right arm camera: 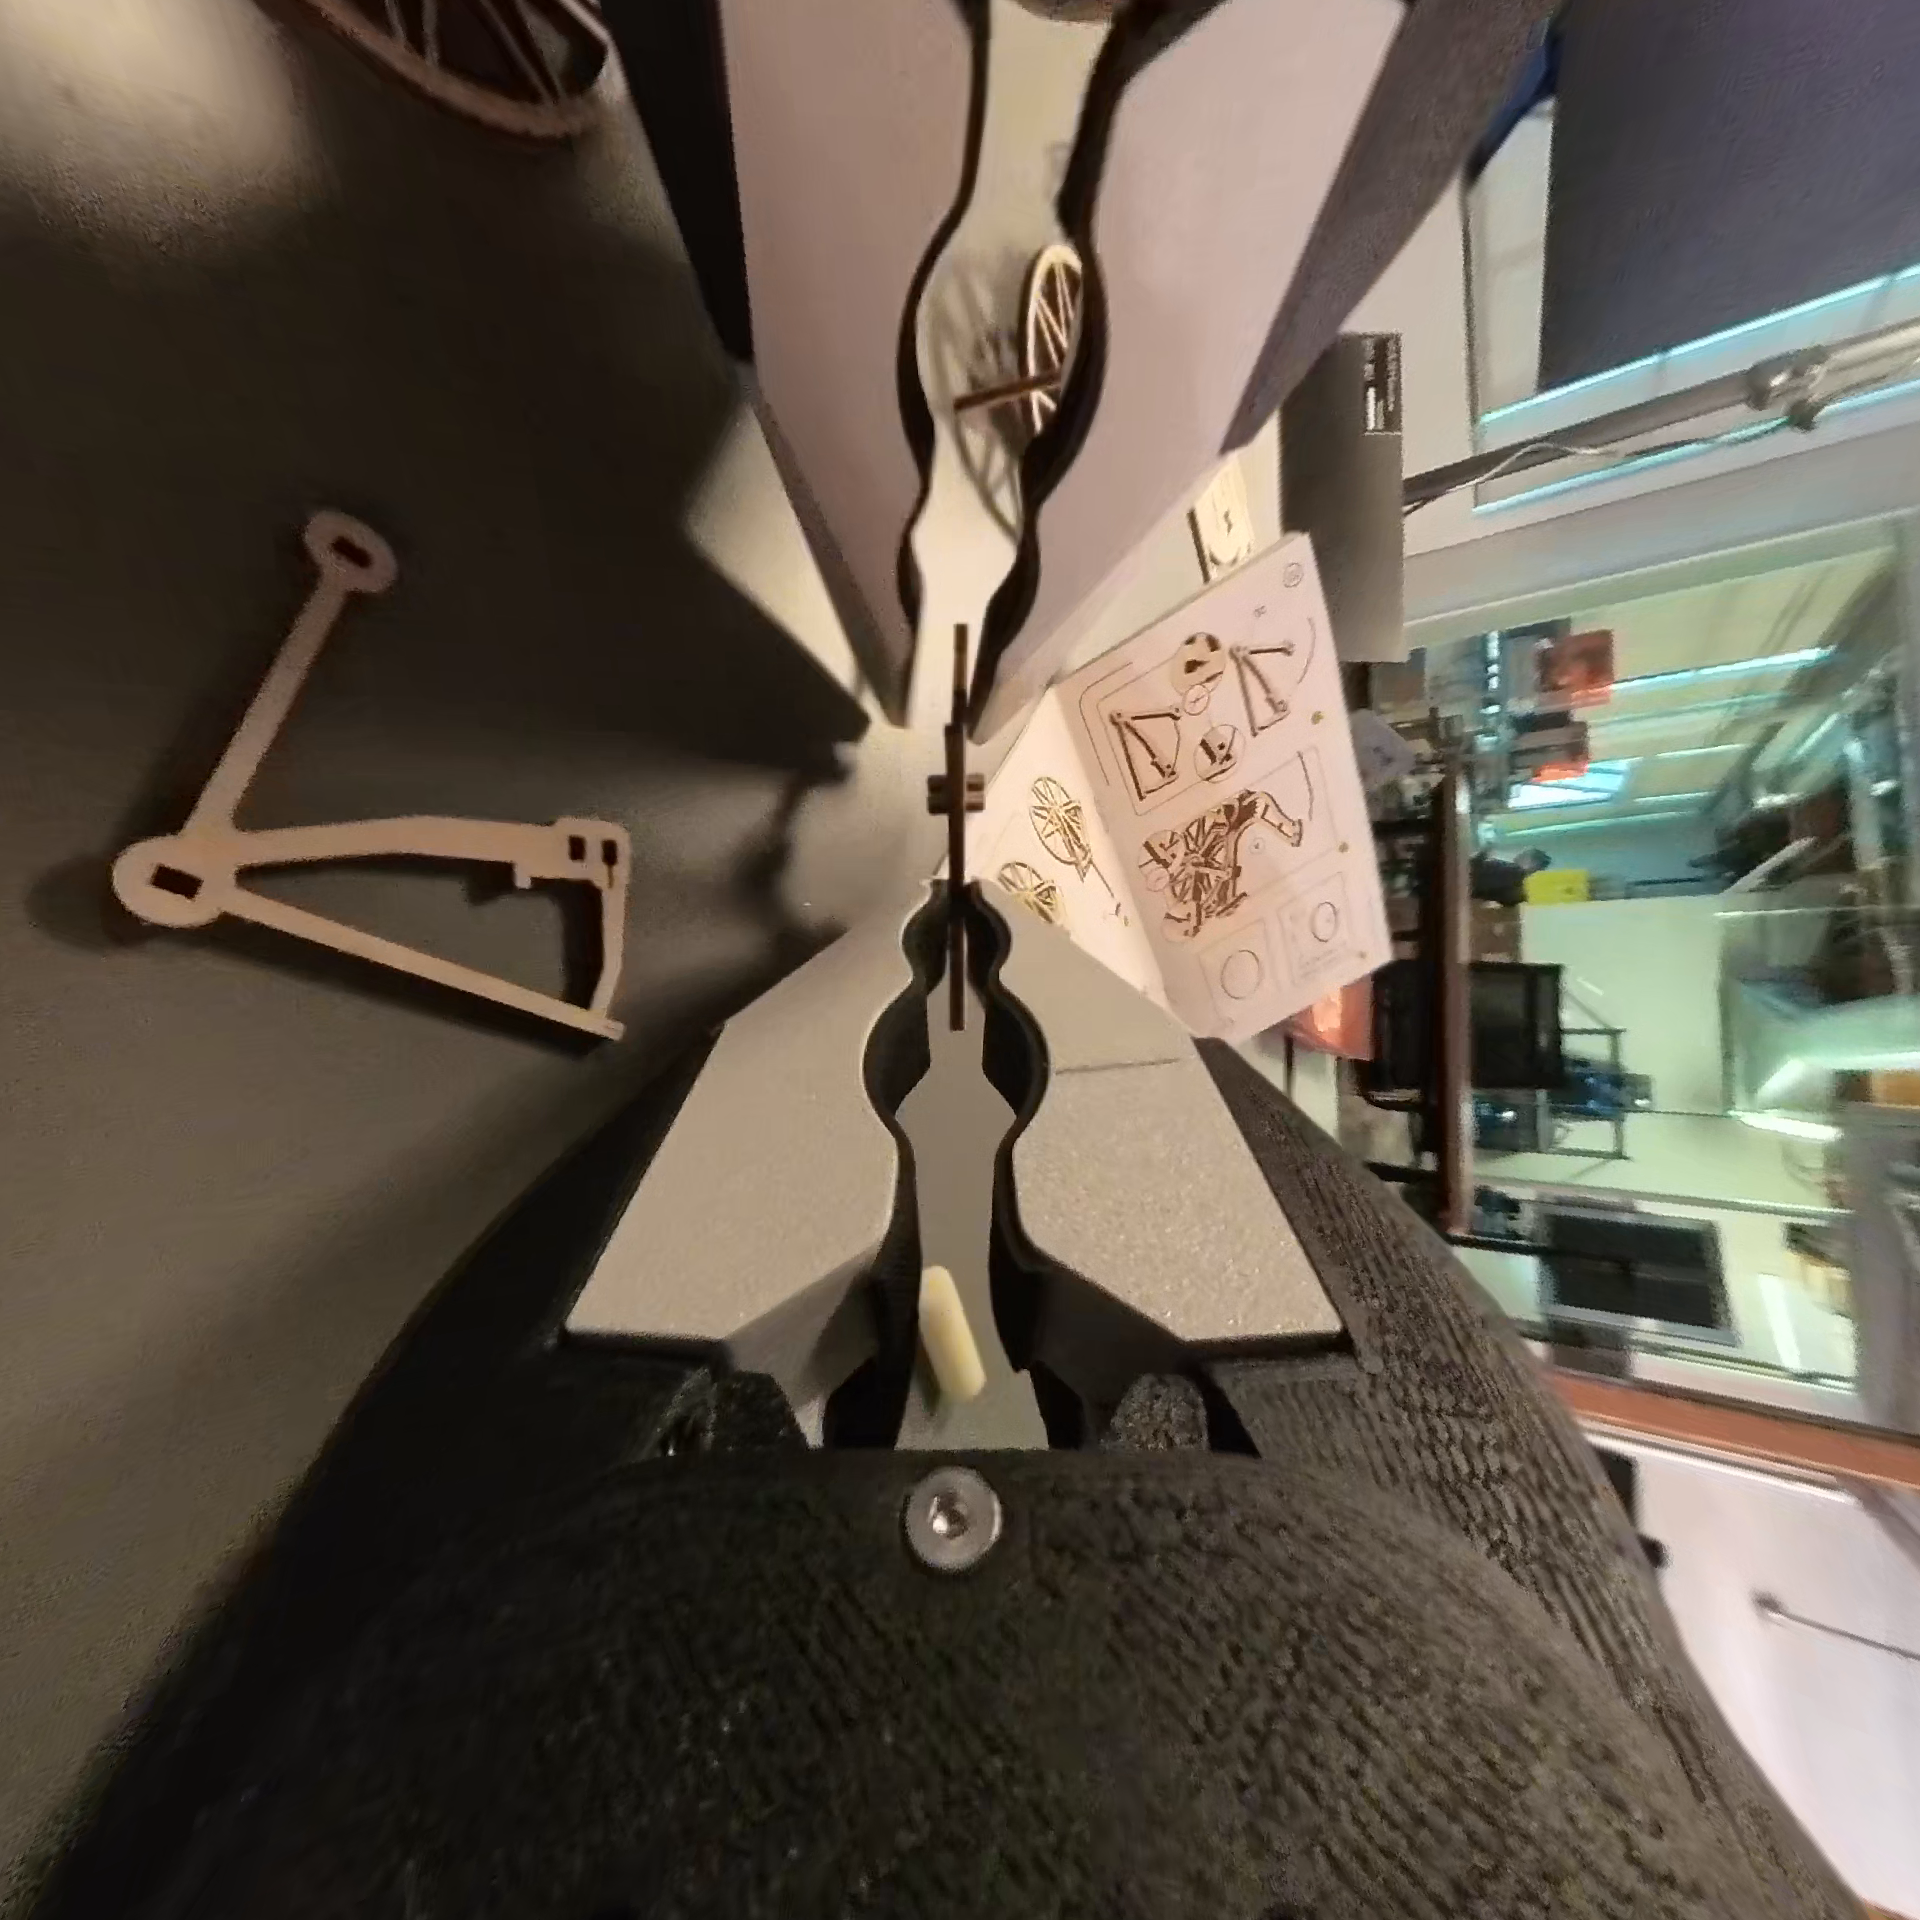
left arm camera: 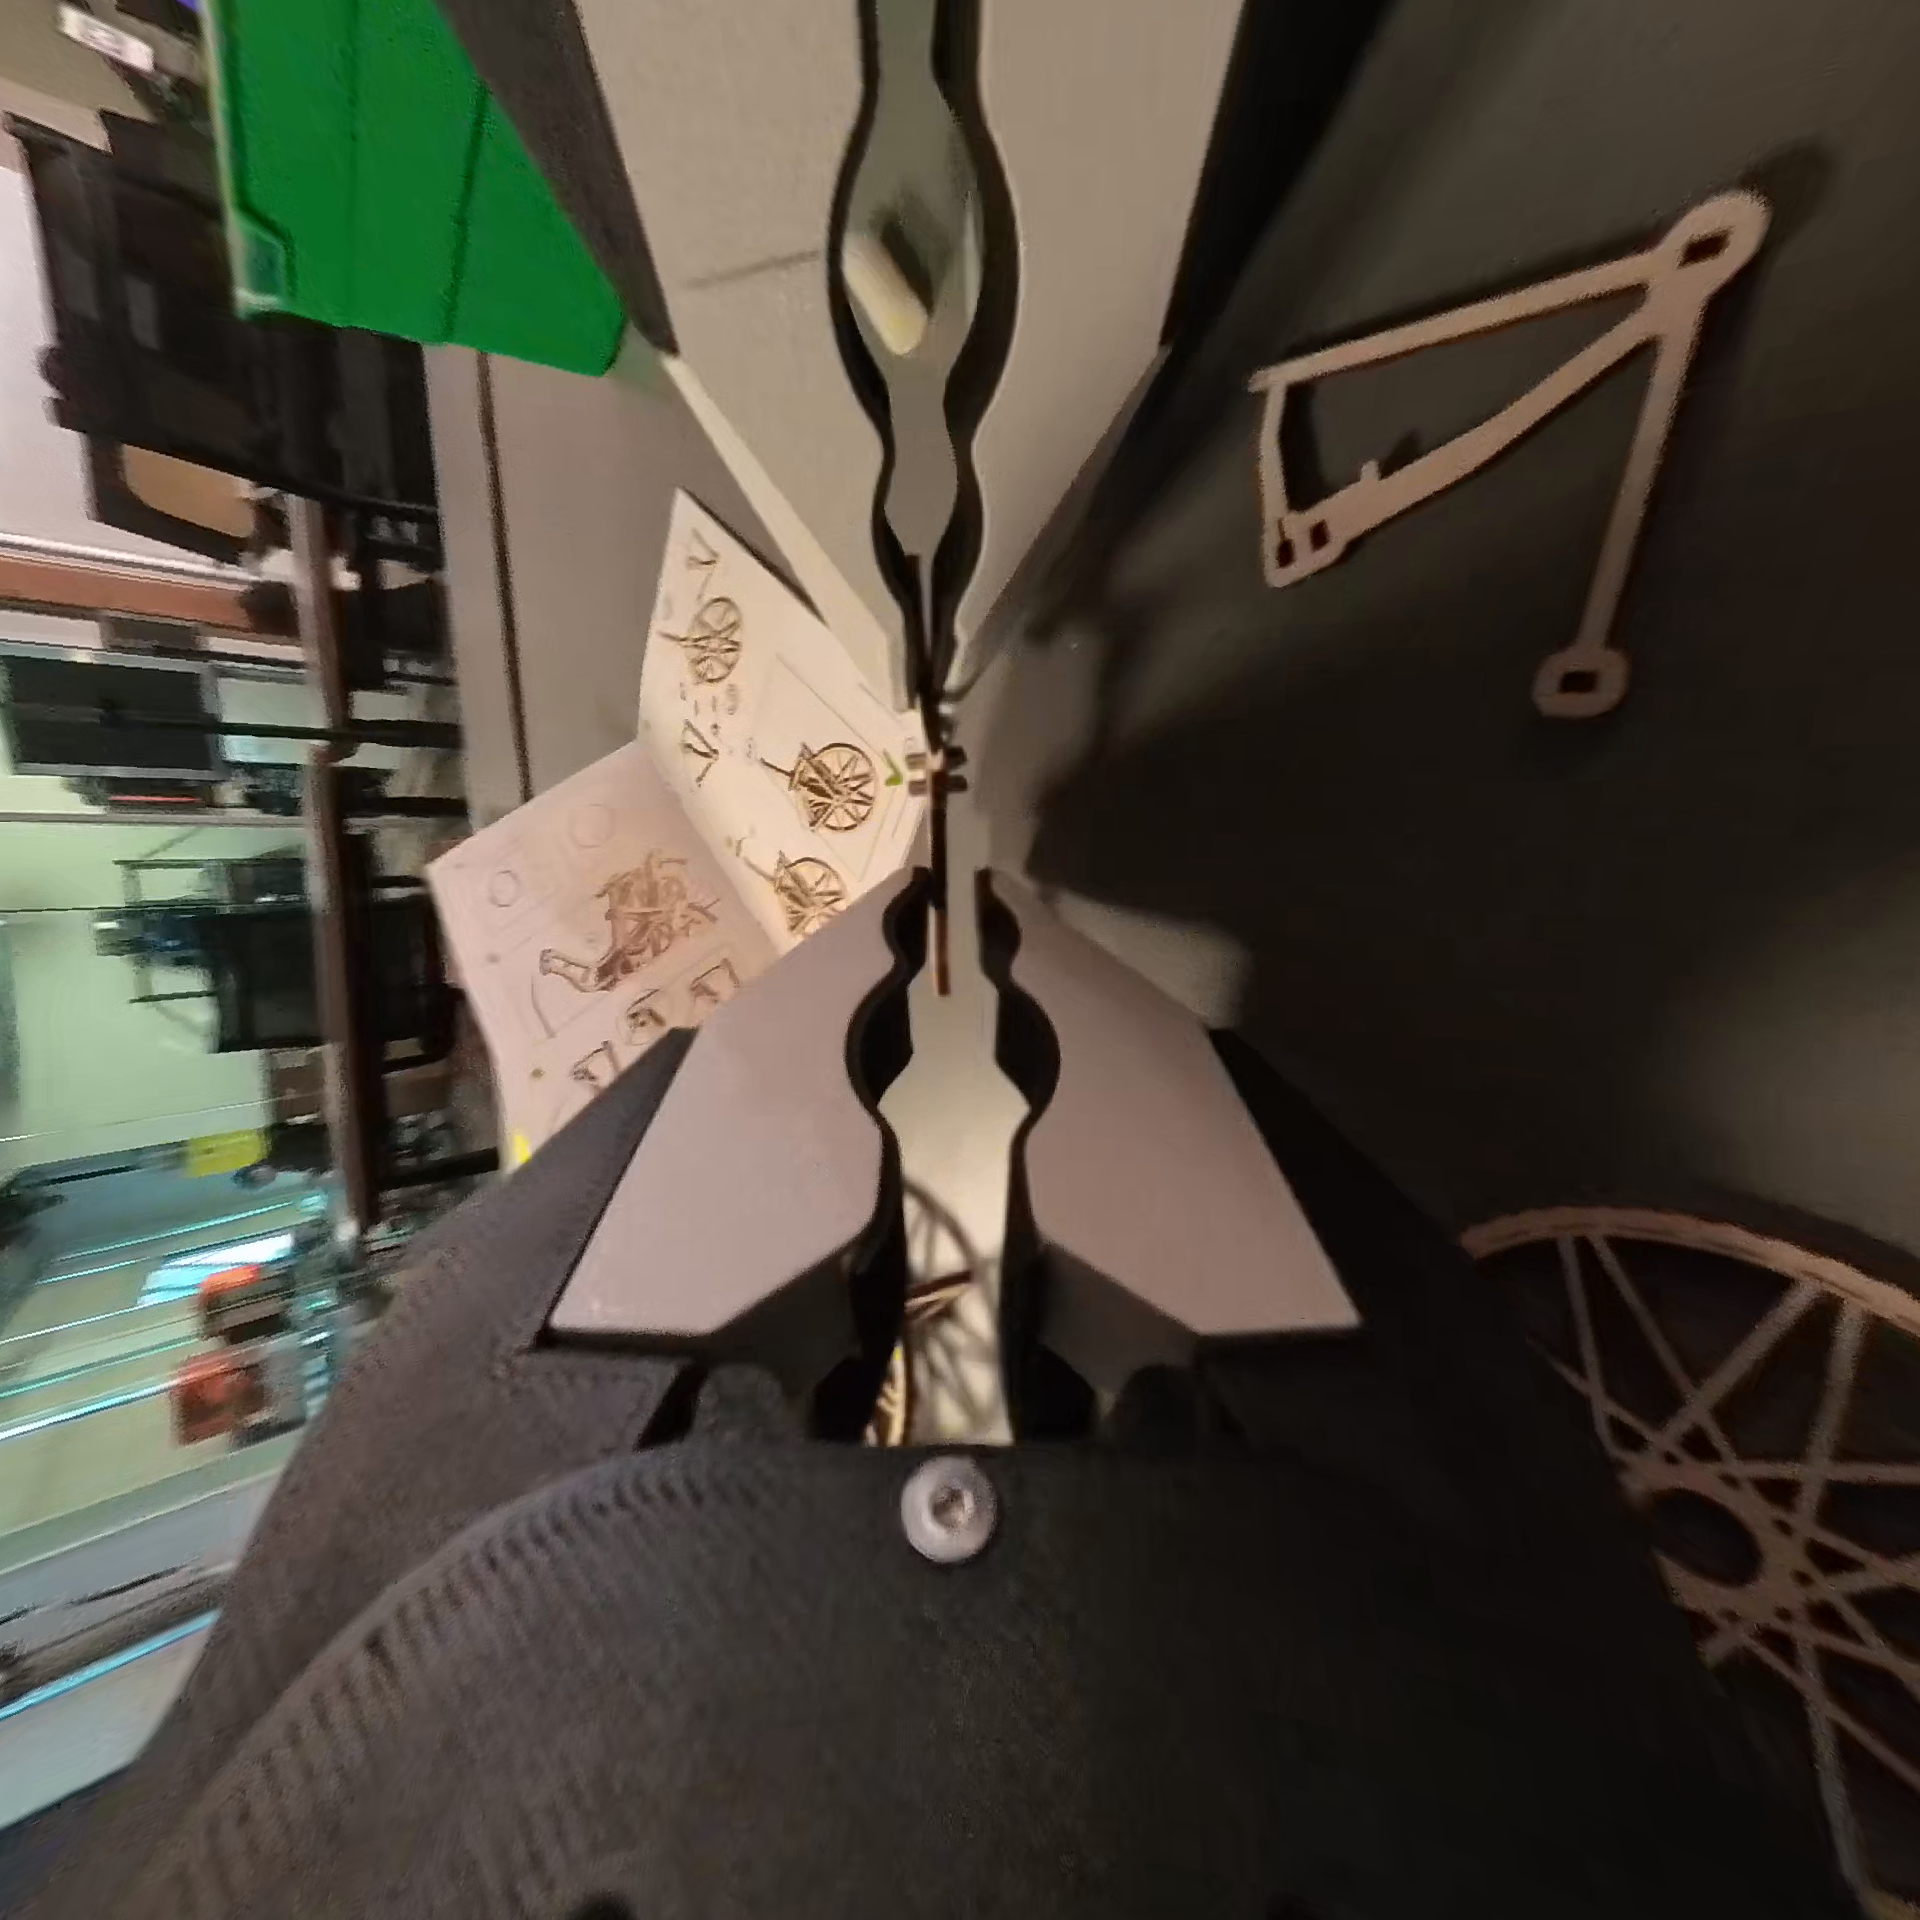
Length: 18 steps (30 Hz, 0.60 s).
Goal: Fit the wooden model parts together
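Right gripper (right arm camera: 951, 888) up close: its 2 fingers are pinched tight on the end of a thin wooden strip (right arm camera: 957, 831), seen edge-on. The left gripper (left arm camera: 953, 883) faces it with the jaws a crack apart, the strip's other end between them, not clamped. A small cross piece (right arm camera: 954, 792) sits mid-strip. Beyond, on the dark mat (right arm camera: 312, 1143), lie 1 triangular wooden frame (right arm camera: 364, 883) and a spoked wheel (left arm camera: 1714, 1455). An open instruction booklet (right arm camera: 1226, 810) lies farther back.
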Each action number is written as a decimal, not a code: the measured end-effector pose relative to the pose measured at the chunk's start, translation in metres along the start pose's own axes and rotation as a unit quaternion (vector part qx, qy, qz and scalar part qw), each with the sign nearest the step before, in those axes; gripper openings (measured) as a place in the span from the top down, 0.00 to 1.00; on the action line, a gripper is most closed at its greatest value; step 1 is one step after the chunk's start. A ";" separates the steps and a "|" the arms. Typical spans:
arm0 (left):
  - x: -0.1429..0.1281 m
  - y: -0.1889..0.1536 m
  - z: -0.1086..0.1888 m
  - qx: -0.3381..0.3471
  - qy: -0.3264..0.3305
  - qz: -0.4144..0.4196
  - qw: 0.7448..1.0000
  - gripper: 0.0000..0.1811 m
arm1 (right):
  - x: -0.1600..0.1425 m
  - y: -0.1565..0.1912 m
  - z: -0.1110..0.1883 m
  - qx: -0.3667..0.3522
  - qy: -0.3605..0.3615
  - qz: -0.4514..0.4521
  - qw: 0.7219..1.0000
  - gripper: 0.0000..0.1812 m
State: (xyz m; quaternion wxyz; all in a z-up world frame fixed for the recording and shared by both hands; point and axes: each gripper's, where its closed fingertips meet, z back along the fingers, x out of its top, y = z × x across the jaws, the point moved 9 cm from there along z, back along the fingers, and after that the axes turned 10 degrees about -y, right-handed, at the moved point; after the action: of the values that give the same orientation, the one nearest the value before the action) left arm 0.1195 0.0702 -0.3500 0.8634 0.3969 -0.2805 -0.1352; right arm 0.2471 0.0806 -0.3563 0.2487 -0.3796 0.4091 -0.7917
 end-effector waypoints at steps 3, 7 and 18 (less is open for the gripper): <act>0.001 0.006 0.007 -0.067 -0.092 0.145 0.983 0.83 | 0.002 0.001 0.003 -0.020 -0.018 0.050 0.998 1.00; -0.013 0.028 0.020 -0.203 -0.217 0.392 0.871 0.84 | 0.009 0.001 0.008 -0.057 -0.056 0.097 0.992 1.00; -0.030 0.015 0.010 -0.253 -0.127 0.353 0.892 1.00 | 0.010 0.010 0.000 -0.025 -0.063 0.105 0.992 1.00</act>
State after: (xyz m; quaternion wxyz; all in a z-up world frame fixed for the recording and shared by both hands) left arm 0.0897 0.0879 -0.3444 0.8823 0.0197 -0.4660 0.0624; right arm 0.2420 0.0678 -0.3601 0.3457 -0.3898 0.4500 -0.7253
